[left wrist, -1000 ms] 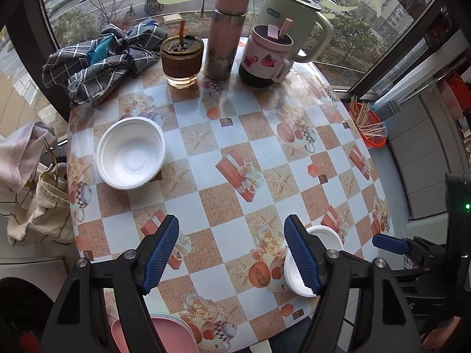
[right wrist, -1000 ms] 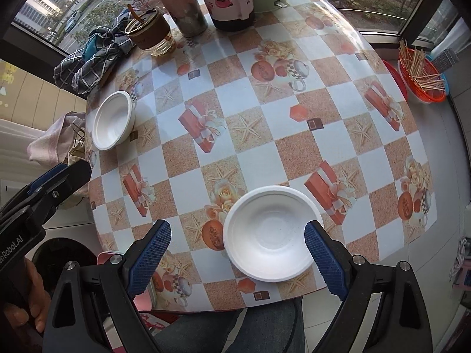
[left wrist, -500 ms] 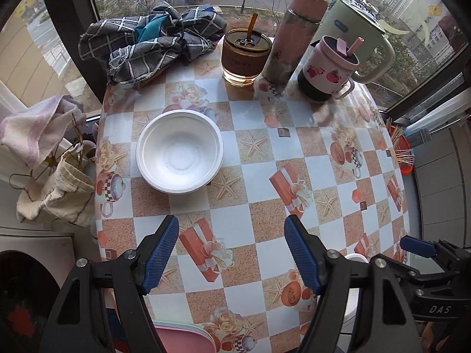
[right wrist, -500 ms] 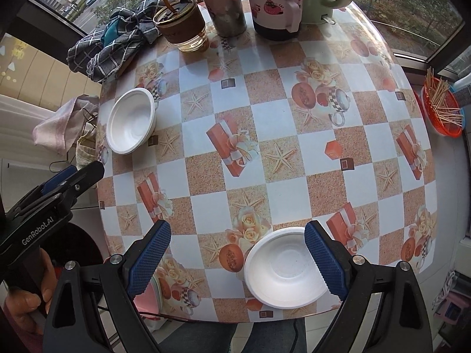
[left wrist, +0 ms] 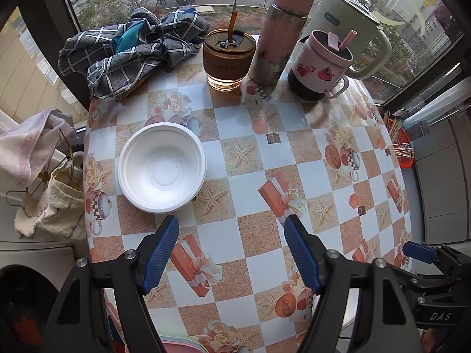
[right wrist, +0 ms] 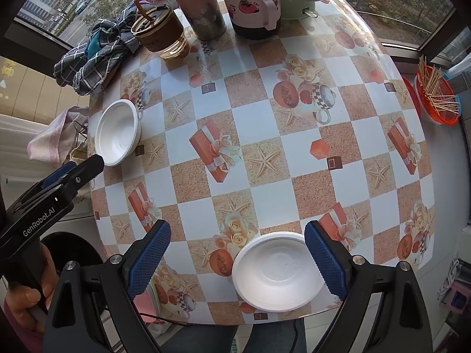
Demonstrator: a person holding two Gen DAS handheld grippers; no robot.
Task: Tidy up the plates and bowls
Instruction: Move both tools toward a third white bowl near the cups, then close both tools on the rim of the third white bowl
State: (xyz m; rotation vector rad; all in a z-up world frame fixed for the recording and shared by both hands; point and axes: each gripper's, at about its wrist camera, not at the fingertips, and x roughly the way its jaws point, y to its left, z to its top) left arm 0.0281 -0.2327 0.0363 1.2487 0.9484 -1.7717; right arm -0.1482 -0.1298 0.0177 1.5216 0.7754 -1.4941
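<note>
A white bowl (left wrist: 162, 168) sits at the table's left side; it also shows in the right wrist view (right wrist: 117, 132). A second white bowl (right wrist: 278, 270) sits at the near edge. My left gripper (left wrist: 231, 254) is open and empty, just short of the left bowl. My right gripper (right wrist: 237, 257) is open and empty above the near edge, its right finger (right wrist: 323, 257) beside the second bowl's rim. A pink plate (right wrist: 144, 303) peeks out at the near left edge, partly hidden by my fingers; it also shows in the left wrist view (left wrist: 182, 347).
At the far edge stand a brown glass cup with a straw (left wrist: 229, 58), a pink flask (left wrist: 279, 35), a pink mug (left wrist: 319, 67) and a green kettle (left wrist: 350, 29). A checked cloth (left wrist: 126, 56) lies at the far left. A red basket of sticks (right wrist: 438, 100) sits off the table to the right.
My left gripper has moved forward and left toward the left bowl, which looms larger. My right gripper has pulled back from the near bowl, then come closer again. Both stay open.
</note>
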